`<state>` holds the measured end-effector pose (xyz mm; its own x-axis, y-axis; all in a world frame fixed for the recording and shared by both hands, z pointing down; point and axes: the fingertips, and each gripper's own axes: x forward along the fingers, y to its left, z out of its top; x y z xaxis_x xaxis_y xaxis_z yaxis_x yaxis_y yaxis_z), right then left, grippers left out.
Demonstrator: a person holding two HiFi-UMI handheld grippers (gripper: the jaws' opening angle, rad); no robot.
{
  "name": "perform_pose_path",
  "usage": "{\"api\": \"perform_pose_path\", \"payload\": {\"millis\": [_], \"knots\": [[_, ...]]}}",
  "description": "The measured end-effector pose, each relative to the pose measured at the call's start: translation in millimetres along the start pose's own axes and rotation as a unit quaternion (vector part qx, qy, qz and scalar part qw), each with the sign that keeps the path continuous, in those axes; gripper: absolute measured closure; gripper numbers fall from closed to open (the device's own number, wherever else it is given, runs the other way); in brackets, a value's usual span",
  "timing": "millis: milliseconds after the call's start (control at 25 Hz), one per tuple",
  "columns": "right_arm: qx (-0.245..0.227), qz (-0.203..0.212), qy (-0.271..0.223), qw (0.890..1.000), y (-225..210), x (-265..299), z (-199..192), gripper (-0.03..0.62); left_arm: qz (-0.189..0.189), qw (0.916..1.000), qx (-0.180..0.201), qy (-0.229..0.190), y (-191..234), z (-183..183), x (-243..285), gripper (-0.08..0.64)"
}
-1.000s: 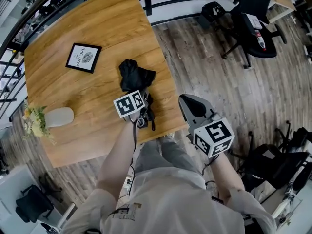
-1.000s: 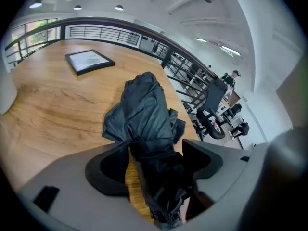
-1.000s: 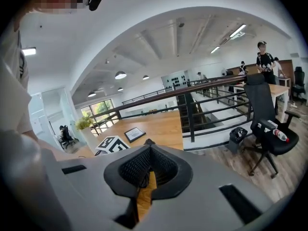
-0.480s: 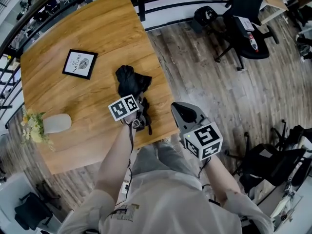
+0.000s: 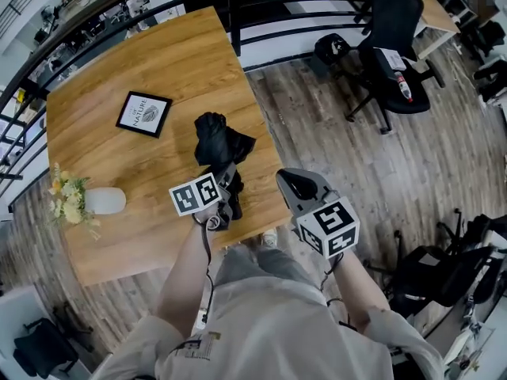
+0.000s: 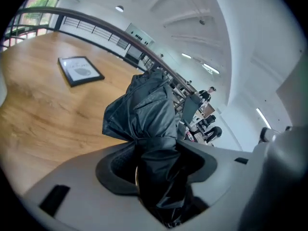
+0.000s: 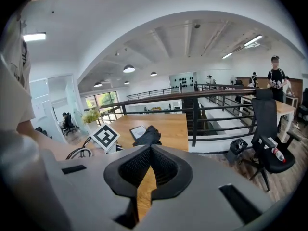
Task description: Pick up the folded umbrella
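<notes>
The black folded umbrella [image 6: 149, 124] sits between the jaws of the left claw [image 6: 159, 153], which are closing on its lower end. Its loose top sticks out ahead of this claw, above the wooden table [image 6: 43, 114]. Further ahead, to the left, lies a framed picture [image 5: 144, 114] with the word NATURE. The right claw [image 7: 149, 150], beside the left one, is closed and empty.

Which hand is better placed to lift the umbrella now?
Left: the left hand-held gripper has the umbrella between its closing jaws; the right hand-held gripper holds nothing, beside the table.
</notes>
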<state>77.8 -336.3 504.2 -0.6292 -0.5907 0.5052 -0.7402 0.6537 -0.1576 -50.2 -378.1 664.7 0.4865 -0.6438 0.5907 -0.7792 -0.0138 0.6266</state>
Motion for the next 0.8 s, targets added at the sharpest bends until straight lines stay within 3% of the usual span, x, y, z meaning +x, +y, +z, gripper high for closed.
{"api": "perform_pose_path", "payload": {"millis": [160, 320, 520, 800], "knots": [[-0.019, -0.007, -0.037, 0.999, 7.1, -26.2, 40.9, 0.565, -0.008, 0.9947, 0.091, -0.047, -41.1, 48.9, -53.3, 0.307], [-0.049, -0.025, -0.095, 0.994, 16.8, -56.7, 94.0, 0.565, -0.007, 0.9780, 0.175, -0.113, -76.4, 104.0, -115.4, 0.307], [-0.080, -0.031, -0.176, 0.981, 47.4, -99.2, 157.7, 0.565, 0.014, 0.9455, 0.257, -0.200, -114.0, 154.9, -205.5, 0.307], [-0.111, -0.034, -0.273, 0.955, 83.2, -153.5, 213.6, 0.565, 0.011, 0.8991, 0.326, -0.292, -152.9, 180.4, -300.3, 0.307]]}}
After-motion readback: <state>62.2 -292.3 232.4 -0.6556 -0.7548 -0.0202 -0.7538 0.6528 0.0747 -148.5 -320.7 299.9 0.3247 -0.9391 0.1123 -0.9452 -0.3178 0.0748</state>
